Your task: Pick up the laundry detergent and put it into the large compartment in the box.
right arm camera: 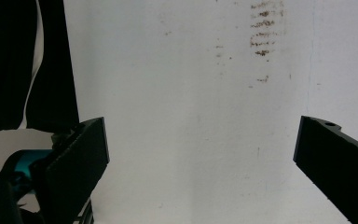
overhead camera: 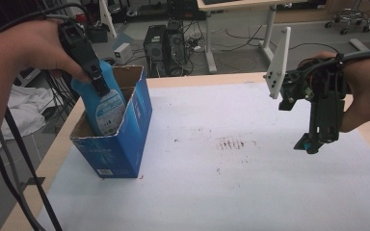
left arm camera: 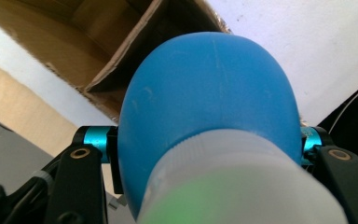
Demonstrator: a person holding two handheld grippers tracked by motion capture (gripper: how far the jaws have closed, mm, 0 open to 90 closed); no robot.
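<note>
**Bottle held in box, right gripper idle**

High view: the left gripper (overhead camera: pixel 98 81) is clamped on a blue bottle (overhead camera: pixel 107 98) whose lower part sits inside an open blue box (overhead camera: pixel 135 130) at the table's left edge. The bottle leans a little, its label facing the box's front wall, and its upper body rises above the rim. The box stands on a white sheet (overhead camera: pixel 231 163) that covers the table (overhead camera: pixel 197 79); brown smudges (overhead camera: pixel 230 143) mark the sheet near the middle.

Left gripper view: the jaws press both sides of the bottle (left arm camera: pixel 205 107) just above its pale cap (left arm camera: pixel 233 186), with the box's brown inside (left arm camera: pixel 93 42) beyond.

Well apart, at the right, the right gripper (overhead camera: pixel 313 144) hangs above the sheet, pointing down, holding nothing. Right gripper view: its jaws stand wide apart over the bare sheet (right arm camera: pixel 191 116), smudges (right arm camera: pixel 263 32) showing farther off.
</note>
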